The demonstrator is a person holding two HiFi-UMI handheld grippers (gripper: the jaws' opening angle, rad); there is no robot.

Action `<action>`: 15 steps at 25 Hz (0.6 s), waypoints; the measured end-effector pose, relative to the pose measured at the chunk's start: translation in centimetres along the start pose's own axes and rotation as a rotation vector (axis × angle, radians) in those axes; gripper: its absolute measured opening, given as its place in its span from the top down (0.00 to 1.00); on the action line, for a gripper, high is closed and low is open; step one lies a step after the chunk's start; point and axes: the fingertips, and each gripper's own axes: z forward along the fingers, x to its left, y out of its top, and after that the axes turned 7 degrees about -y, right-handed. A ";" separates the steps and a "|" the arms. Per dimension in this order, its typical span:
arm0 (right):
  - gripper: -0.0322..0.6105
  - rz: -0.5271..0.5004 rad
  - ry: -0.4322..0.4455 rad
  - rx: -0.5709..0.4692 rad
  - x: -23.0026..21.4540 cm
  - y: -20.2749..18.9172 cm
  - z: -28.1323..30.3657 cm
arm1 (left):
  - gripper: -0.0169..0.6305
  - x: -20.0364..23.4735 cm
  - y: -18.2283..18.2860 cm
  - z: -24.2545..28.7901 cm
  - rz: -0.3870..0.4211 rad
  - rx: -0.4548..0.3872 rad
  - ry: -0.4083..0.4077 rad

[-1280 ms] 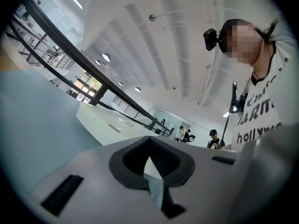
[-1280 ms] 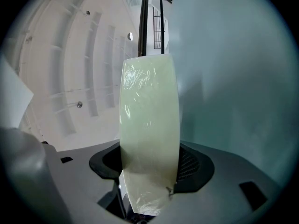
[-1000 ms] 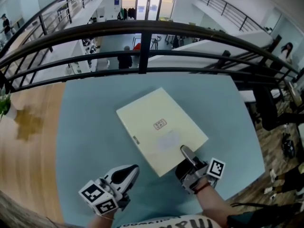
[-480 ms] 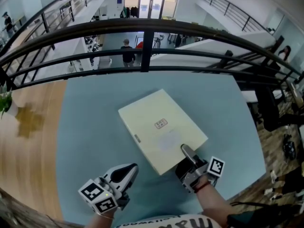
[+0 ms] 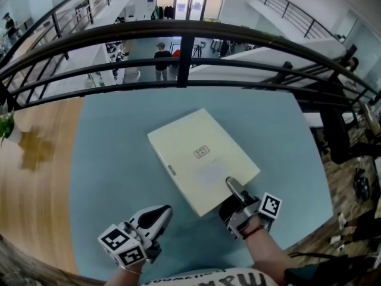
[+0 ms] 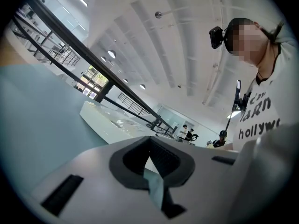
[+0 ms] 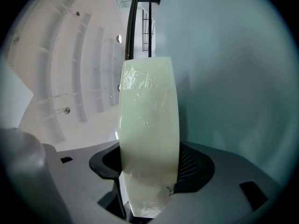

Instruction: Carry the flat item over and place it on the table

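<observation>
A flat cream box point(image 5: 199, 157) with a small label on top lies over the blue-green table point(image 5: 113, 154), turned at an angle. My right gripper point(image 5: 233, 190) is shut on its near right edge, one finger lying on the top face. In the right gripper view the box's wrapped edge point(image 7: 148, 125) fills the gap between the jaws. My left gripper point(image 5: 159, 214) hovers over the table's near left part, shut and empty, apart from the box. In the left gripper view its pads point(image 6: 163, 160) meet with nothing between them.
A black railing point(image 5: 184, 46) runs just beyond the table's far edge, with a drop to a lower floor behind it. A wooden surface point(image 5: 36, 159) adjoins the table on the left, with a plant point(image 5: 5, 127) at its edge. The table's right edge point(image 5: 318, 177) is close.
The box and my right gripper have shifted slightly away from me. The left gripper has barely moved.
</observation>
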 end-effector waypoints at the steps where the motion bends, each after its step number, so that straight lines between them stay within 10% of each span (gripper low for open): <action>1: 0.49 0.000 -0.015 -0.023 -0.2 0.2 0.0 | 0.97 0.1 0.0 -0.1 -0.004 0.000 -0.001; 15: 0.47 -0.022 -0.210 -0.173 -1.8 0.6 0.1 | 0.97 1.1 -0.5 -0.4 -0.027 0.022 -0.013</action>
